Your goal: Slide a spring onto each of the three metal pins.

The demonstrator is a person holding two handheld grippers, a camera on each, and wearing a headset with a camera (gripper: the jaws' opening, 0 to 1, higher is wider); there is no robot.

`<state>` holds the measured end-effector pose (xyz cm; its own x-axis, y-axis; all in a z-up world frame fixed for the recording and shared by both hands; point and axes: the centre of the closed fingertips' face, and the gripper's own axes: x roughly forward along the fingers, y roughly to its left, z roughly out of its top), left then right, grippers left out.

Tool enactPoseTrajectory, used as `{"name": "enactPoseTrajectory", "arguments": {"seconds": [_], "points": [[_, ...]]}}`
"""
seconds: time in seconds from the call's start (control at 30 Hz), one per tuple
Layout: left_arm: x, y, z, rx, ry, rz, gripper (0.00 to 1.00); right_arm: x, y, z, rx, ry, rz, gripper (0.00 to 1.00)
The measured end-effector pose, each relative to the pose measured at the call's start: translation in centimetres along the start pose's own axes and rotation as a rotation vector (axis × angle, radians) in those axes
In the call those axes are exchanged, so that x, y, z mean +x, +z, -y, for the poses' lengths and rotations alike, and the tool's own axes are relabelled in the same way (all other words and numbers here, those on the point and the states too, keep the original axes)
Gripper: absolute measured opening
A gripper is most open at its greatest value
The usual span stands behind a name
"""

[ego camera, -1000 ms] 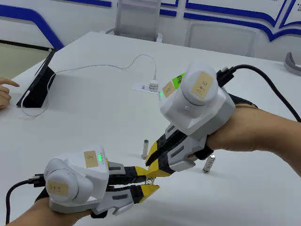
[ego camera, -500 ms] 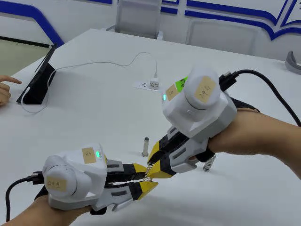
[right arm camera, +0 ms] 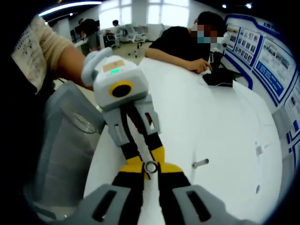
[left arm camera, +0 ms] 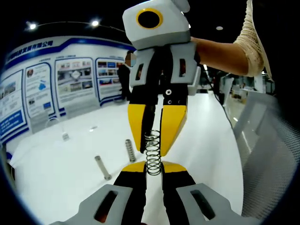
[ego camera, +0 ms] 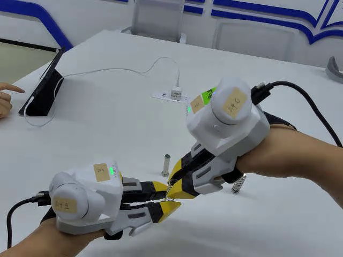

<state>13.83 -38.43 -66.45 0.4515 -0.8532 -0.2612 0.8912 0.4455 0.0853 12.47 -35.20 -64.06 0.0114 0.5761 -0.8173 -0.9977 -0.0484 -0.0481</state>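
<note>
My left gripper comes in from the lower left and is shut on the base of a metal pin, which the coils mostly hide. A steel spring runs from those jaws up into my right gripper, which is shut around its upper part, tip to tip with the left. In the right gripper view the spring appears end-on between my right gripper tips. A bare pin stands just behind. A second pin wearing a spring stands right of it.
The white table holds a dark tablet at the far left, with a white cable running to a small plug. A person's hand rests at the left edge. A person sits behind the tablet.
Both grippers stay tip to tip with the spring between them. The head camera has shifted slightly. No other clear movement.
</note>
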Motion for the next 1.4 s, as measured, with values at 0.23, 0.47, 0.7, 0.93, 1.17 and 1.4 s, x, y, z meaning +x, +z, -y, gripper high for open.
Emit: {"name": "enactPoseTrajectory", "arguments": {"seconds": [0.23, 0.47, 0.7, 0.93, 1.17, 1.4], "points": [[-0.3, -0.4, -0.8, -0.018, 0.028, -0.007, 0.23, -0.2, 0.3, 0.7, 0.009, -0.012, 0.003, 0.12], [-1.0, -0.7, -1.8, -0.053, 0.064, -0.01, 0.35, -0.8, 0.5, 1.7, 0.017, -0.035, 0.003, 0.12], [-1.7, -1.1, -2.7, -0.086, 0.101, -0.012, 0.45, -1.6, 0.9, 3.6, 0.045, -0.074, 0.014, 0.12], [-1.9, -1.5, -3.0, -0.101, 0.117, -0.02, 0.51, -1.8, 0.7, 5.8, 0.077, -0.113, 0.017, 0.12], [-2.0, -1.7, -3.2, -0.109, 0.126, -0.028, 0.55, -1.7, 0.4, 8.5, 0.119, -0.169, 0.022, 0.12], [-2.1, -1.9, -3.4, -0.114, 0.134, -0.031, 0.58, -0.8, 0.1, 9.9, 0.15, -0.191, 0.015, 0.12]]}}
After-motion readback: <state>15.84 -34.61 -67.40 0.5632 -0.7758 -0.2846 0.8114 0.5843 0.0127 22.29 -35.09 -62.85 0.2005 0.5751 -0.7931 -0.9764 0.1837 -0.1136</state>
